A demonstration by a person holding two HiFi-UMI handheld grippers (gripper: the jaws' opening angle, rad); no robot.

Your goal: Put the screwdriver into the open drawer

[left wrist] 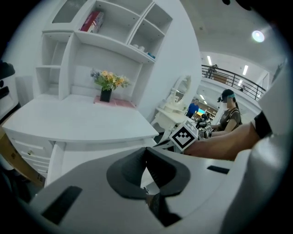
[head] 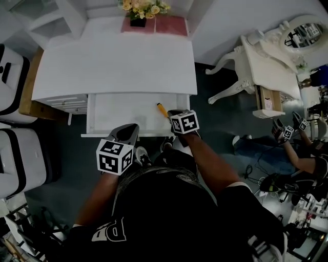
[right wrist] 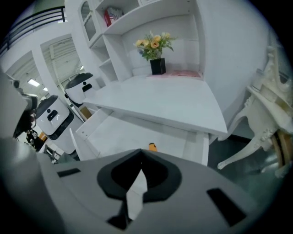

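Screwdriver (head: 162, 109) lies in open drawer (head: 115, 115); L tongs (head: 132, 128) & R tongs (head: 174, 112) both closed, empty.

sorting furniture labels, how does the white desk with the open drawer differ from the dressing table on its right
The desk is plain, with straight edges; the dressing table is ornate, with curved legs. The desk has a drawer pulled out with a screwdriver lying in it; no such open drawer shows on the dressing table. The desk carries flowers; the dressing table carries an oval mirror. Both are white.
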